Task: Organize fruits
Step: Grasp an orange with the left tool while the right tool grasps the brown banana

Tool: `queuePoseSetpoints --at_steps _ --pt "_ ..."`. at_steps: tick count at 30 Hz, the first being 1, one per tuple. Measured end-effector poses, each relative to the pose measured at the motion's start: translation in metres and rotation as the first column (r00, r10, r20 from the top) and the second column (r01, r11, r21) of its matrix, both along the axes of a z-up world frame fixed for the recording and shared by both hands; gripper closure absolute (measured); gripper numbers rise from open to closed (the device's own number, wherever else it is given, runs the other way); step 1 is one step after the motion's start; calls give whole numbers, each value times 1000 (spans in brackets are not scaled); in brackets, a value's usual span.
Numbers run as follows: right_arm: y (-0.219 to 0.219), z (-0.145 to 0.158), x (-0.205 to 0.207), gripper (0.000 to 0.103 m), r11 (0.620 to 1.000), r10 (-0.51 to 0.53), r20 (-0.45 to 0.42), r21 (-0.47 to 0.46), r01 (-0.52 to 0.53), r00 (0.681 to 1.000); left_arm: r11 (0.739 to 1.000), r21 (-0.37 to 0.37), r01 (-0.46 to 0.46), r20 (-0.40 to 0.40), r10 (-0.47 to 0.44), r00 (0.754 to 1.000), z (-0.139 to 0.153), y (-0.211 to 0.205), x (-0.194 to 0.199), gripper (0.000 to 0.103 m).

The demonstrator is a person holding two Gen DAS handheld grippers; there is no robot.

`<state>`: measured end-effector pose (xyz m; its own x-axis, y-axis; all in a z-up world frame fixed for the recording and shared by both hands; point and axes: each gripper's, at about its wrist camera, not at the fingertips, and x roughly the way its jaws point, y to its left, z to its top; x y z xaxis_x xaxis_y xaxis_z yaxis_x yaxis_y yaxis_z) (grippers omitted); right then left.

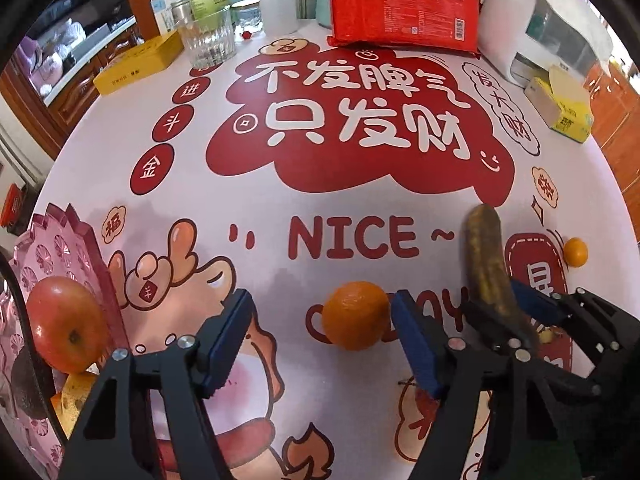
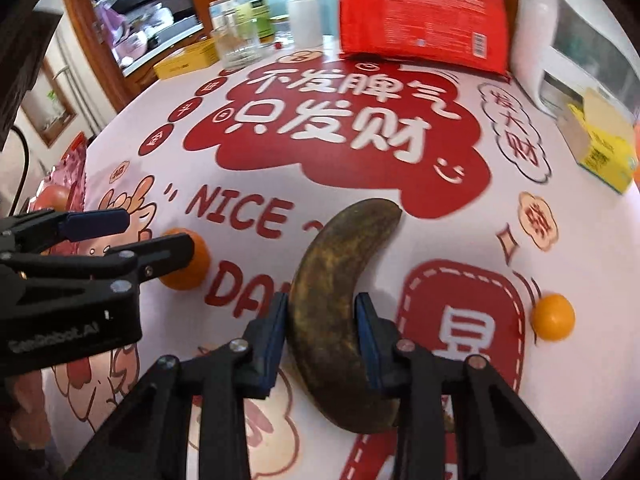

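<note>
A dark, overripe banana [image 2: 340,280] lies on the printed tablecloth, and my right gripper [image 2: 322,300] is shut on its lower half, blue pads pressed to both sides. An orange [image 1: 354,316] rests between the fingers of my left gripper [image 1: 322,298]; it sits near the right finger, a wide gap remains on the left, and the jaws are open. In the right wrist view one left finger hides part of that orange [image 2: 188,260]. A smaller orange [image 2: 552,316] lies at the right. A pink tray [image 1: 60,248] at the left edge holds a red apple [image 1: 64,324].
A red packet [image 1: 404,4] and a white appliance [image 1: 520,20] stand at the back. A ribbed glass [image 1: 208,36], bottles and a yellow box [image 1: 136,64] are at the back left. A yellow carton [image 1: 564,108] sits at the right edge.
</note>
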<state>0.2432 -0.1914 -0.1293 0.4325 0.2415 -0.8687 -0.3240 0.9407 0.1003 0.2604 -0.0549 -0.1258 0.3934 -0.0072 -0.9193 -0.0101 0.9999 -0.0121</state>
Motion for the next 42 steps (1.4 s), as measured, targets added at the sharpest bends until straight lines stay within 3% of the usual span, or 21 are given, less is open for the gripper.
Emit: queuePoseSetpoints --at_steps 2,6,10,20,33,42 --pt "-6 1 -3 69 1000 -18 0 18 18 1000 999 -39 11 -30 -12 999 -6 -1 1 46" --pt "-10 5 -8 69 999 -34 6 40 33 999 999 -40 17 -41 -18 999 -15 -4 2 50" --pt "-9 5 -11 69 999 -35 13 40 35 999 996 -89 23 -38 -26 999 -21 -4 2 66" --pt "-7 5 -24 69 998 -38 21 40 37 999 992 -124 -2 7 3 1000 -19 -1 -13 69" --pt "-5 39 -57 70 995 -48 60 86 43 997 986 -158 46 160 -21 987 62 13 -79 68" --pt "13 94 -98 70 991 -22 152 135 1 988 993 -113 -13 239 40 970 106 59 -133 68"
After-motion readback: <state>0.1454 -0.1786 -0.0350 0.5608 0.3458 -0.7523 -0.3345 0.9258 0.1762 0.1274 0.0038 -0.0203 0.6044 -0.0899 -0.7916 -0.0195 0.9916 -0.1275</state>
